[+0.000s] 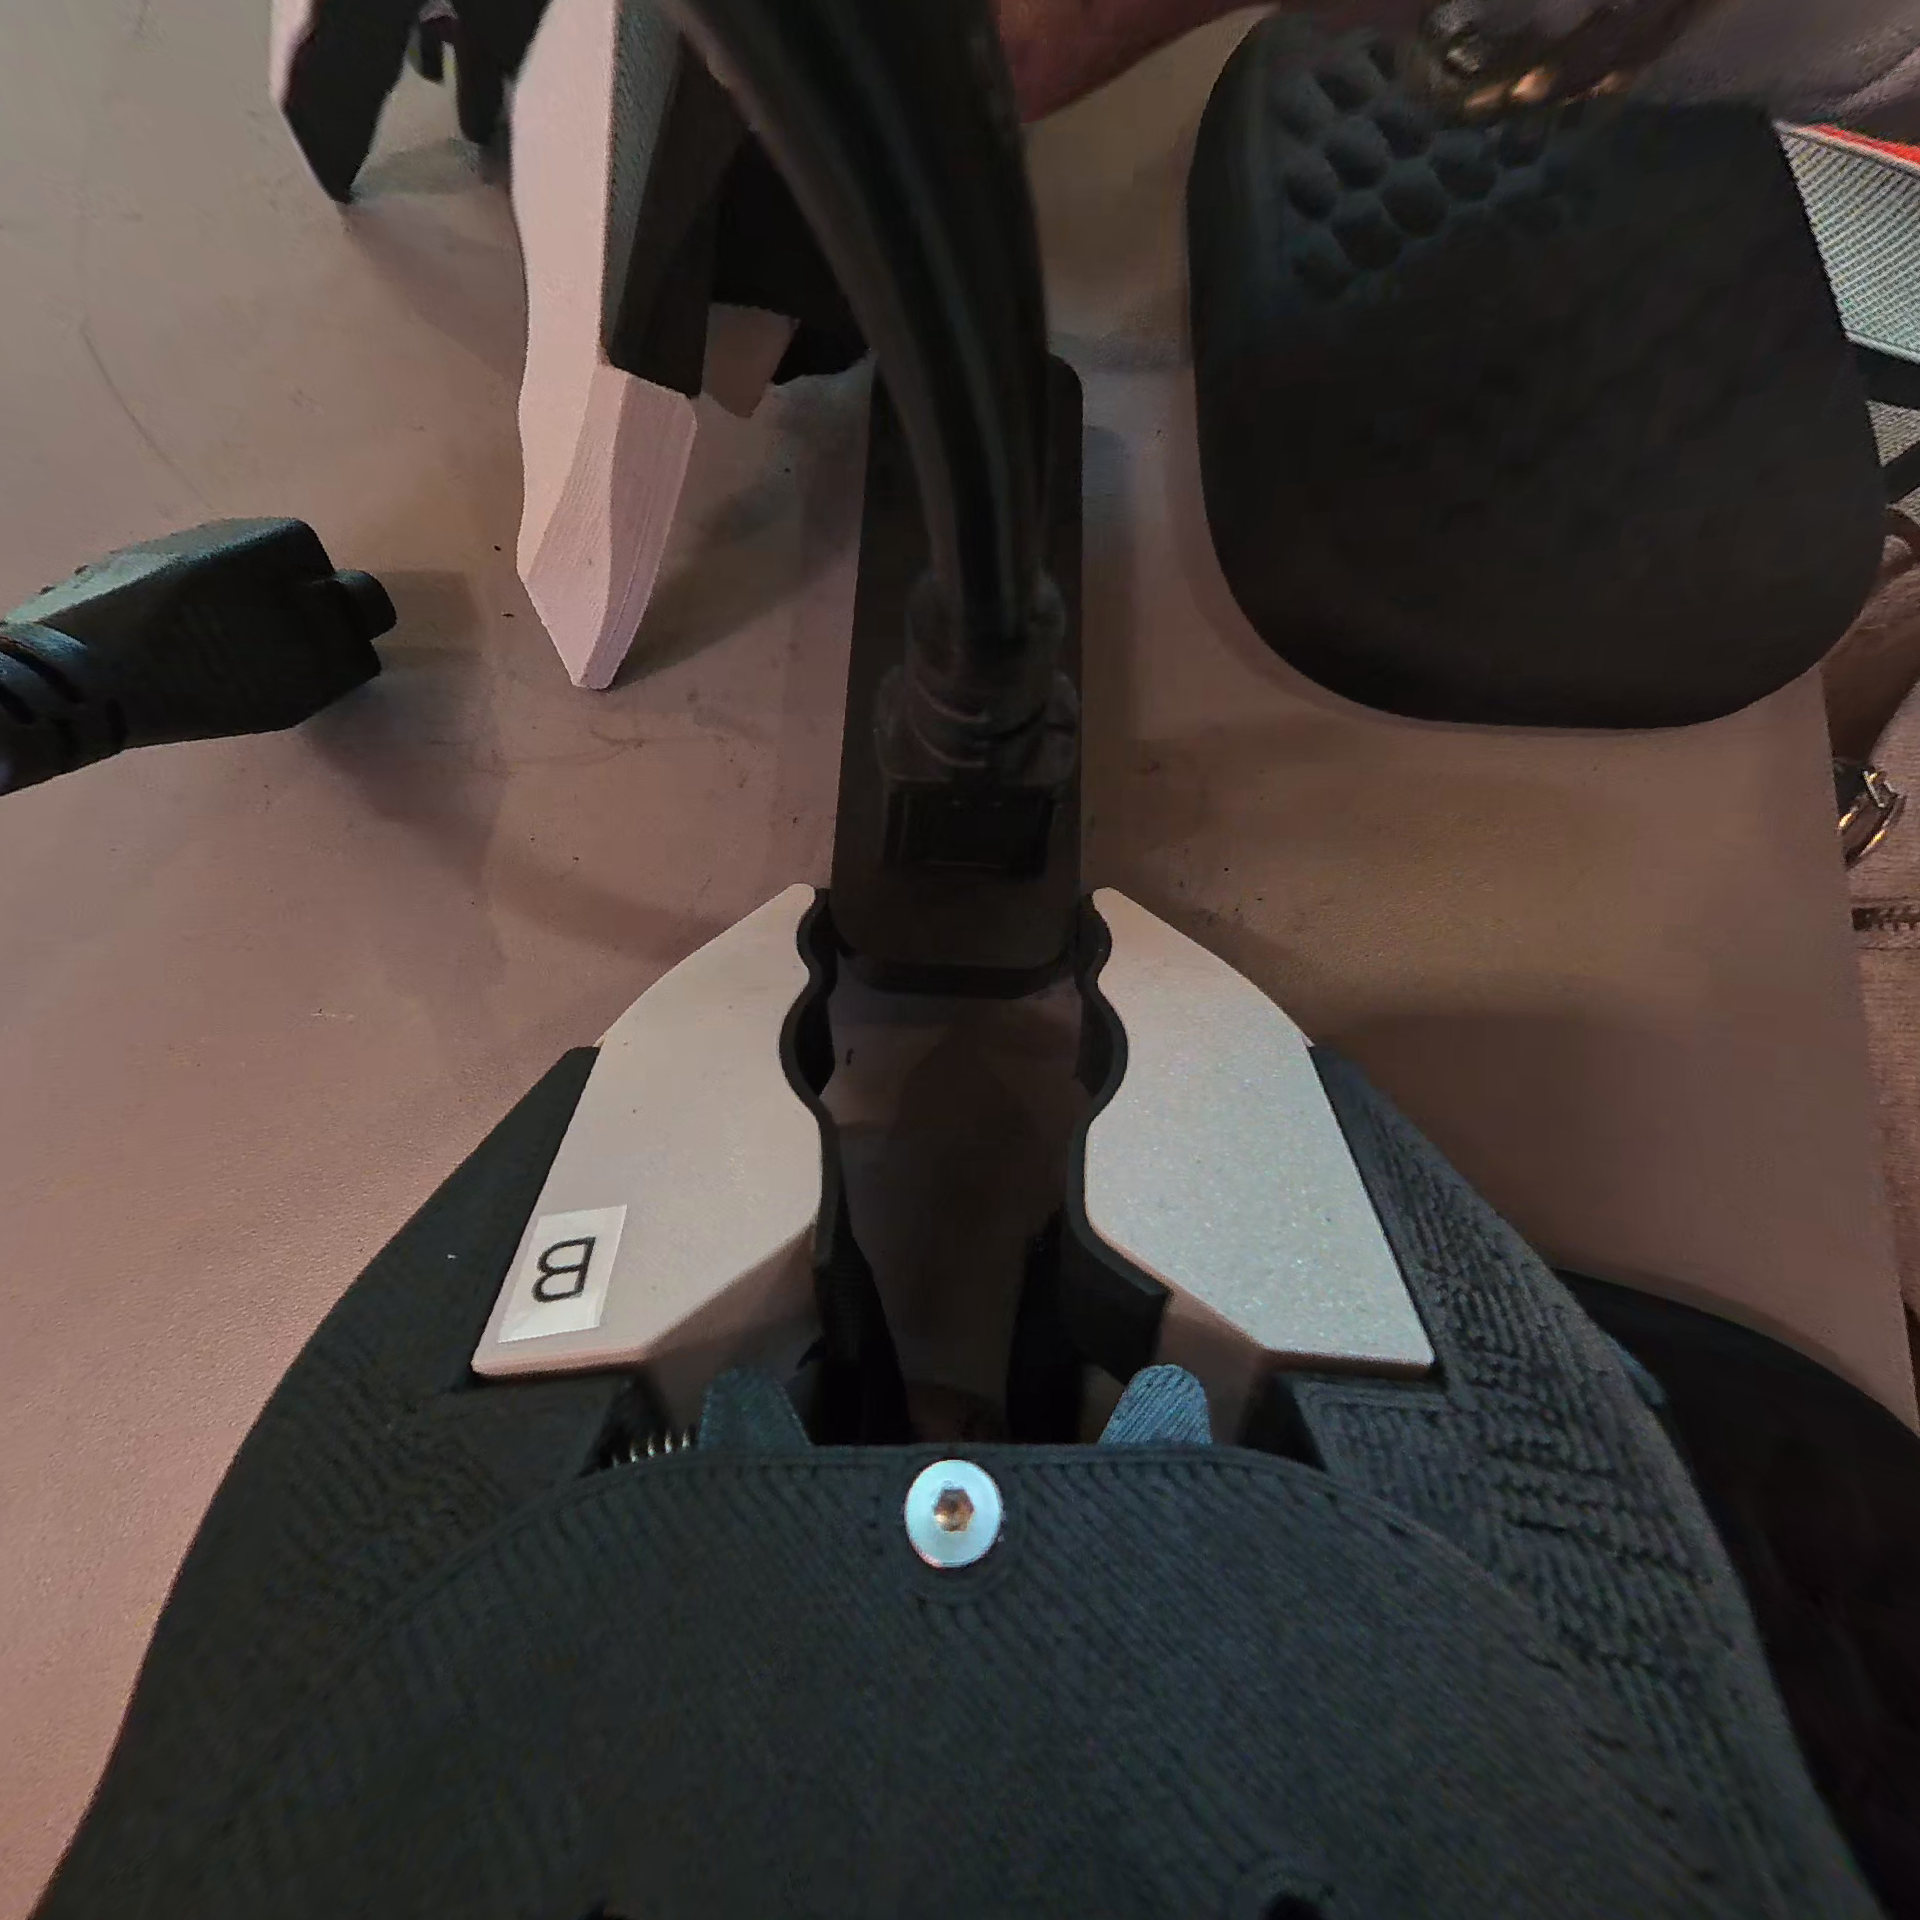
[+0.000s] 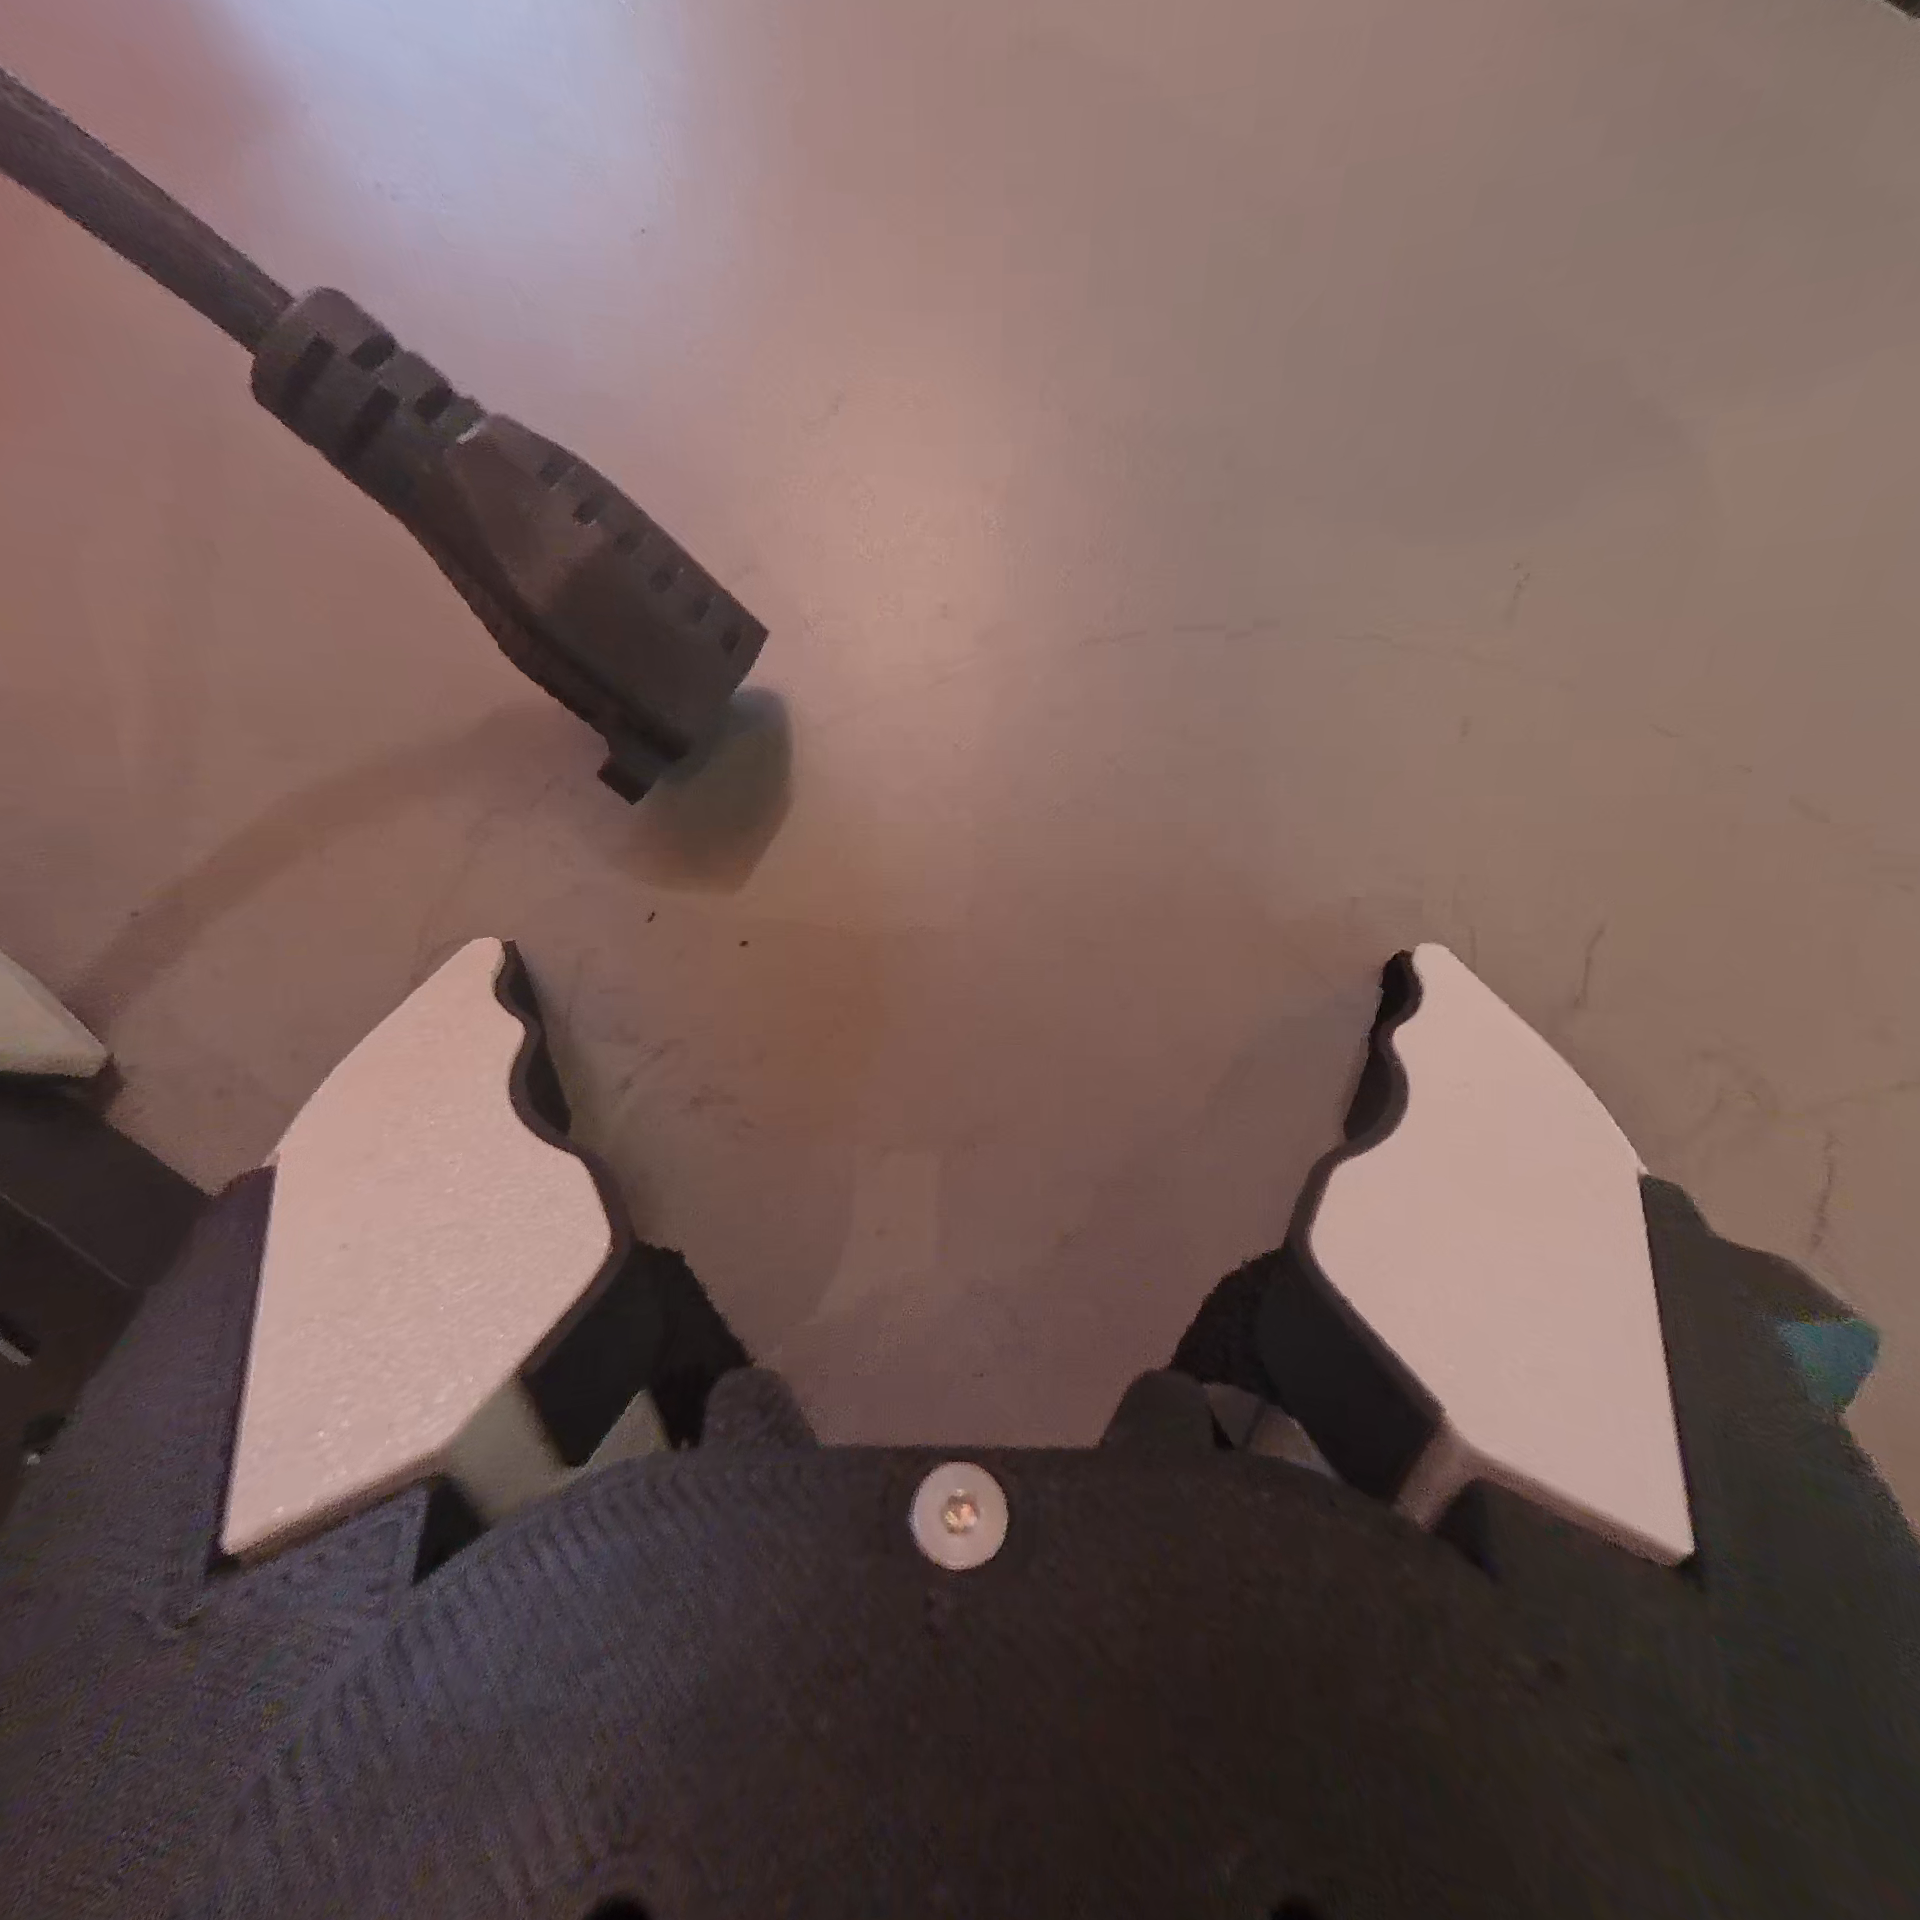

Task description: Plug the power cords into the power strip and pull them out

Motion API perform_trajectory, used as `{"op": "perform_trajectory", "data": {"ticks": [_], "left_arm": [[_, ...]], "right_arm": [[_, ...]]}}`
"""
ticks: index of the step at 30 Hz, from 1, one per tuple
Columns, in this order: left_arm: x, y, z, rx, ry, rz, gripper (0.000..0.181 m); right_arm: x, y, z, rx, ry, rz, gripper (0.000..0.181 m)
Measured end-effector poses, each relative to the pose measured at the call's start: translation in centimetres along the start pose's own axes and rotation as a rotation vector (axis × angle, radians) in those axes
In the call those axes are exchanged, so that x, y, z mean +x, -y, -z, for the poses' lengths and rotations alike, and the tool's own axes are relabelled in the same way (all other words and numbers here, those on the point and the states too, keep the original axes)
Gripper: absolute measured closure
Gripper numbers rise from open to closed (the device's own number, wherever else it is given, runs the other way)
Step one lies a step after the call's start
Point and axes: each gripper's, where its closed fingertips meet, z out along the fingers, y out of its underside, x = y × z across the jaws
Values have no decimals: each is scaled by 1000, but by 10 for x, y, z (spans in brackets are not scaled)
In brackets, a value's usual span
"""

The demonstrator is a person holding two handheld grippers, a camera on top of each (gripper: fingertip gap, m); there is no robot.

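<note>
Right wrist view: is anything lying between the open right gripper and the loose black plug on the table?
Nothing visible does. The right gripper stands open above bare table, and the loose plug lies ahead of its left finger, with only clear tabletop between them.

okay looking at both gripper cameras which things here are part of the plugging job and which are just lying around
Part of the job:
- black power strip, its near end held by the left gripper
- cord plugged into it
- loose black plug on the table, ahead of the open right gripper

Just lying about:
- black textured pad, to the right of the strip
</note>
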Motion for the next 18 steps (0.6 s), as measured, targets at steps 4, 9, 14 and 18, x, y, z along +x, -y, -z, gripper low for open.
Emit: {"op": "perform_trajectory", "data": {"ticks": [4,9,14,18], "left_arm": [[0,0,0,0,2,-2,137],[5,5,5,47,-29,-15,130],[10,33,18,250,-63,-15,129],[8,55,25,402,-28,-19,136]], "right_arm": [[2,0,0,4,-13,-12,35],[2,1,-1,3,-11,-12,35],[1,2,-1,4,-21,-18,35],[2,1,1,-9,-27,-26,42]]}}
